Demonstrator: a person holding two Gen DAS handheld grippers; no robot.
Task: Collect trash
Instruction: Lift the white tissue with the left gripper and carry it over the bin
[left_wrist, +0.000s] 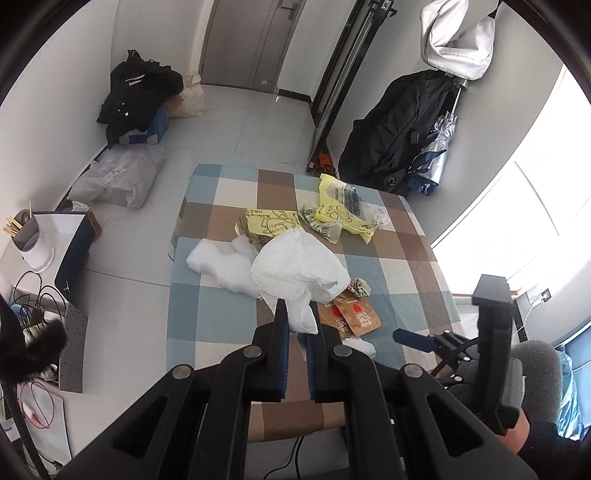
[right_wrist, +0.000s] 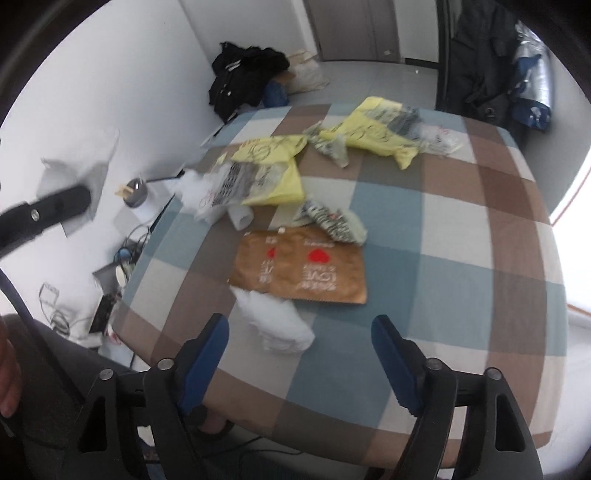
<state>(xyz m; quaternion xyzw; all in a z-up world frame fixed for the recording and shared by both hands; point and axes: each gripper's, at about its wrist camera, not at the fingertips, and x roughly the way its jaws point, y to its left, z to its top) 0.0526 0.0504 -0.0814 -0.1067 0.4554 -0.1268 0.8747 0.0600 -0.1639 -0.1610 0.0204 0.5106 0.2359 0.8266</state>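
L gripper (left_wrist: 298, 325): jaws clenched on a crumpled white tissue (left_wrist: 299, 269), pinched at its lower tail; the bulk balloons out ahead of the fingertips, lifted clear of the table. Same tissue shows in the R view at far left, hanging off a dark finger.

R gripper (right_wrist: 300, 334): jaws spread, nothing pressed between the pads. A small white tissue wad (right_wrist: 275, 321) lies on the cloth just ahead, between the two blue pads (right_wrist: 205, 354) but apart from both.

Count on the checked tablecloth (right_wrist: 461, 258), going outward from the R gripper:
- white wads: 1 near the fingers, plus a bigger white foam-like lump (left_wrist: 221, 266) toward the table's left edge.
- brown sachets w/ red hearts (right_wrist: 303, 267): 2, side by side, joined, touching the near wad.
- small printed black-and-white wrappers: 2 seen clearly, one (right_wrist: 332, 221) just beyond the sachets, one (right_wrist: 327, 146) further back.
- yellow plastic bags: 3 in the R view – a pair (right_wrist: 266, 166) overlapping at left-centre, one (right_wrist: 373, 129) at the far side w/ clear film beside it.

Edges/room: trash sits centre to left-far; the right half of the cloth and the near strip by the R gripper are bare. White lump nearly at the left edge. Floor left of the table holds a white cup w/ sticks (left_wrist: 31, 240), cables, a clear plastic bag (left_wrist: 122, 177); black clothing heap (left_wrist: 136, 96) by the far wall. Dark bag and folded umbrella past the far right corner.
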